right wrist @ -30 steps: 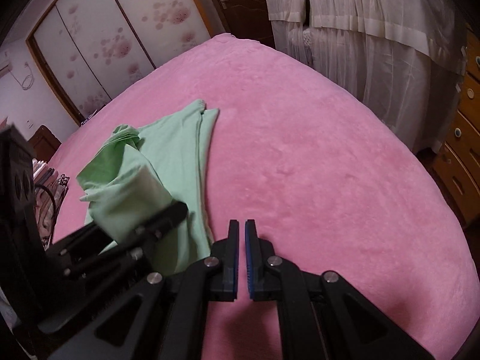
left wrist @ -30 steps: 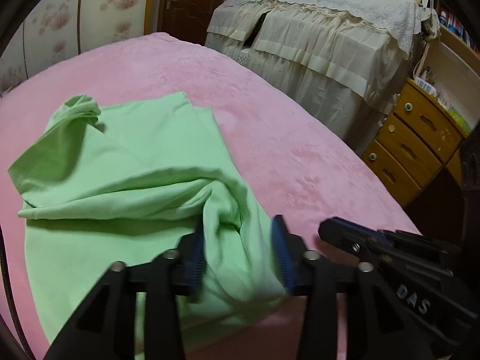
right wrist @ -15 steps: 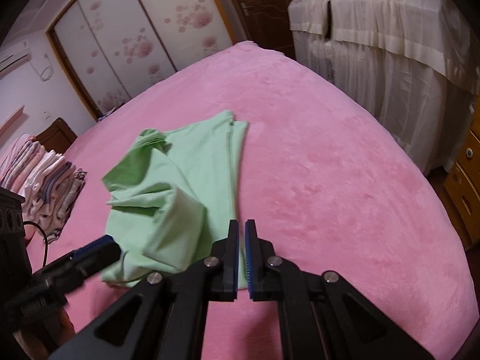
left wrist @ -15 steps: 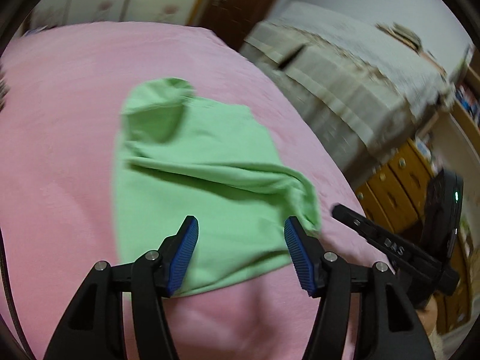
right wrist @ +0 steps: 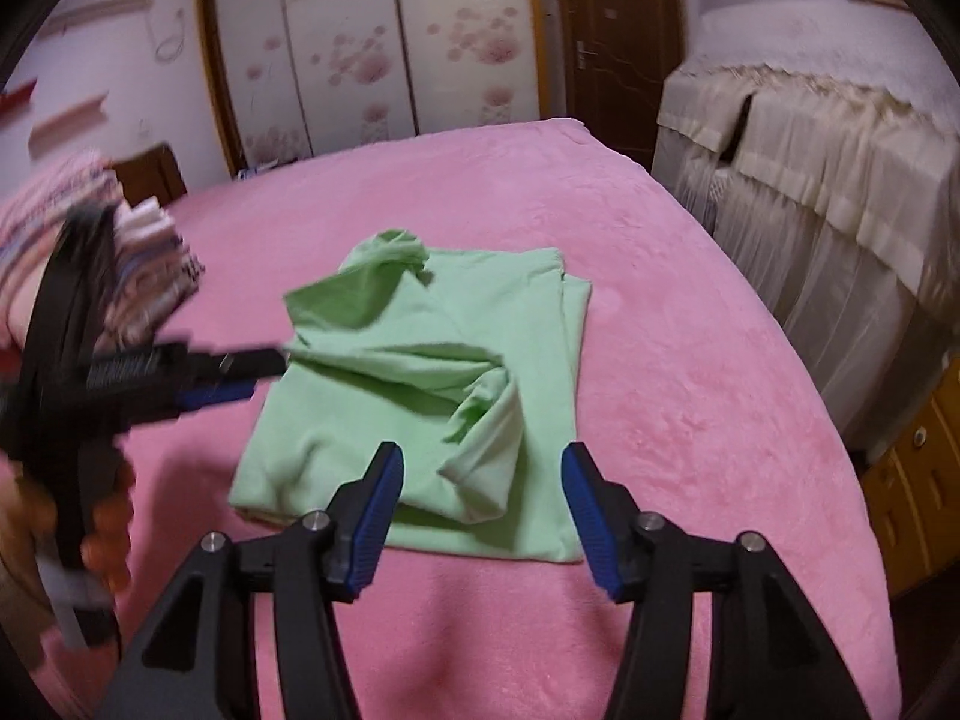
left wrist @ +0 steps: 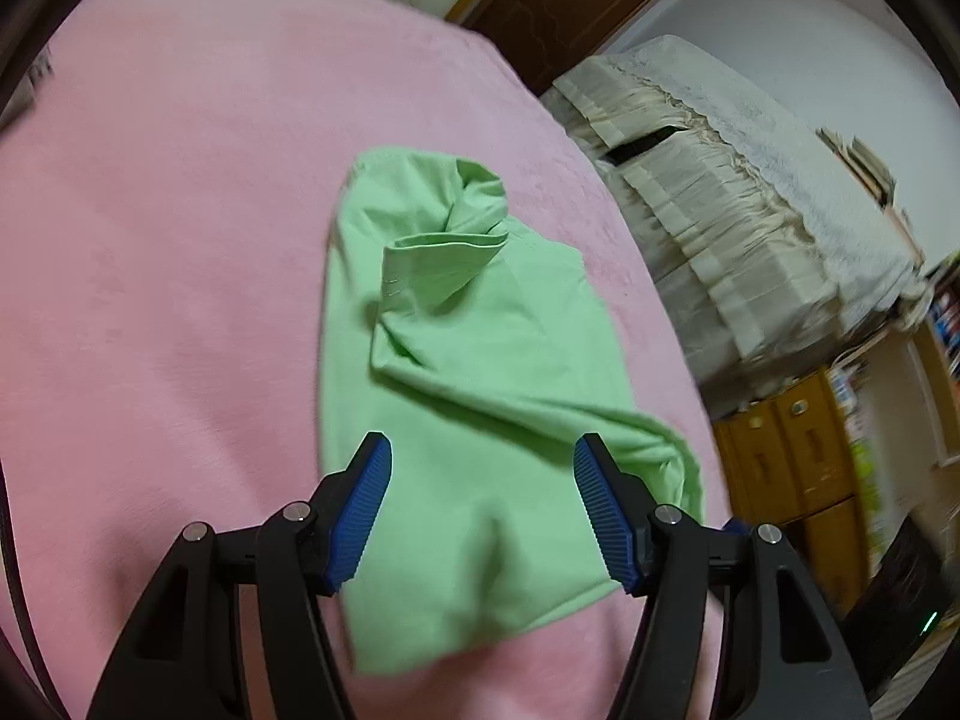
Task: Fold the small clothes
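Observation:
A light green garment (left wrist: 480,372) lies rumpled and partly folded on the pink blanket (left wrist: 156,252); it also shows in the right wrist view (right wrist: 420,378). My left gripper (left wrist: 483,516) is open and empty, held above the garment's near edge. It shows blurred in the right wrist view (right wrist: 234,375), at the garment's left side. My right gripper (right wrist: 480,516) is open and empty, just above the garment's near edge, where a bunched fold (right wrist: 486,456) lies between its fingers.
A stack of striped folded clothes (right wrist: 138,264) lies on the bed at the left. A cream-draped piece of furniture (right wrist: 840,168) and yellow wooden drawers (left wrist: 798,456) stand beside the bed's right edge. Wardrobe doors (right wrist: 372,42) stand behind.
My left gripper let go of the green garment and swung to the left side. My right gripper opened from shut. The garment now lies flatter on the blanket.

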